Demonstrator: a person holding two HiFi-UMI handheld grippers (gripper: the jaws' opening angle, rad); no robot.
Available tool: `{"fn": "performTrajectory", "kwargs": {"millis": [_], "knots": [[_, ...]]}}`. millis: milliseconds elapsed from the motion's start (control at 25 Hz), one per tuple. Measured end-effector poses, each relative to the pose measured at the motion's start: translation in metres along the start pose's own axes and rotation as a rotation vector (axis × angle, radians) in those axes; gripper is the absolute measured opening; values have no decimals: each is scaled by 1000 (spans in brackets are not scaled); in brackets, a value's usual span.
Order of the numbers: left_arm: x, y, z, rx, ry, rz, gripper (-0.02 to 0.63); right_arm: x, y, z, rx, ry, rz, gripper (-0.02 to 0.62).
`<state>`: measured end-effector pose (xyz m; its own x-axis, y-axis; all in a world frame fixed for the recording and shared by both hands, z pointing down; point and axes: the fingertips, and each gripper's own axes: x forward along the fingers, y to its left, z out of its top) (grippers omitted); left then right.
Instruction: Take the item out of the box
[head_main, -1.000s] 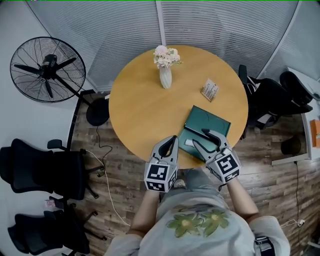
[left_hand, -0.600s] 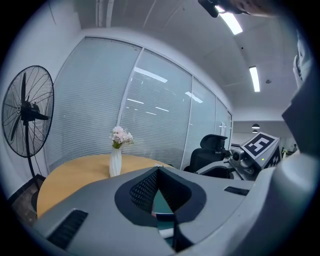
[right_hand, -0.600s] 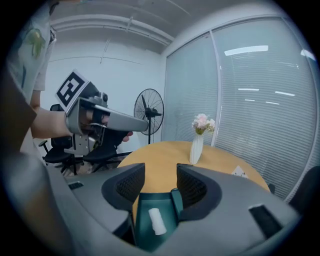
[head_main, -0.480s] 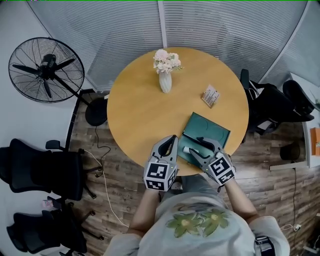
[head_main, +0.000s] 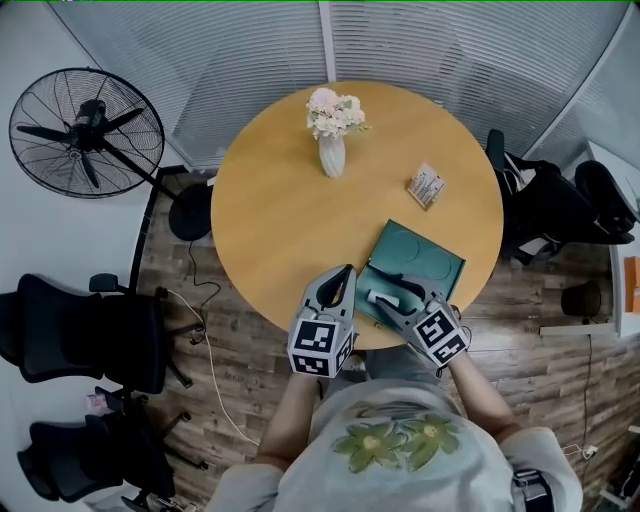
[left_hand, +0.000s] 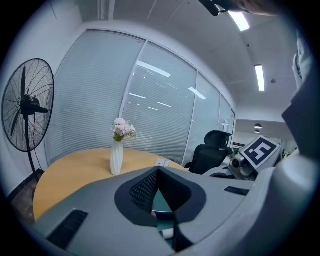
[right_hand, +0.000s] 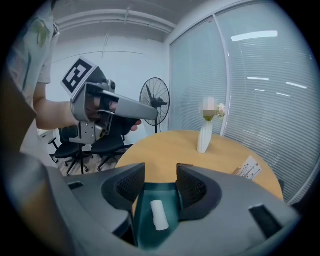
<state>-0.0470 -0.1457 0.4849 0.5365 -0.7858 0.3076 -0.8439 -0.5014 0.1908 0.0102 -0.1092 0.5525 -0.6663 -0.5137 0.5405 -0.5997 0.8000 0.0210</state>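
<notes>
the white roll (right_hand: 159, 215) is seen lying in the open green box (right_hand: 143, 222) at the near edge of the round desk (head_main: 280, 220). the right tool (right_hand: 161, 181) is held released just above it, its jaws spread to either side and nothing gripped. the roll's long axis is judged to run along the tool's reach, so the jaws would close across its narrow width once lowered. the left tool (head_main: 343, 280) is held clenched and empty just beside the box's left wall; the right is plainly nearer.
</notes>
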Motion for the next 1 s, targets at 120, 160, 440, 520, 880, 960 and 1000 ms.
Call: {"fn": "performTrajectory", "kwargs": {"millis": [120,160,440,520,880,960,1000], "knots": [[6,1,-2,-6,6,-5,0,6,0,-6,-3,21,14,206],[7,1,-3,-7,10,-8,0,8,0,-9,-4,29,18,206],[19,-3,-6,-4,32,-31,0,18,1,-24,-10,80,37,206],[21,-3,-7,-4,38,-35,0,21,2,-28,-17,98,45,207],[26,8,-16,-20,62,-19,0,31,0,-43,-56,169,65,206],[26,9,-18,-24,68,-16,0,34,1,-50,-65,192,75,206],[26,9,-19,-25,71,-16,0,35,2,-54,-67,206,81,207]]}}
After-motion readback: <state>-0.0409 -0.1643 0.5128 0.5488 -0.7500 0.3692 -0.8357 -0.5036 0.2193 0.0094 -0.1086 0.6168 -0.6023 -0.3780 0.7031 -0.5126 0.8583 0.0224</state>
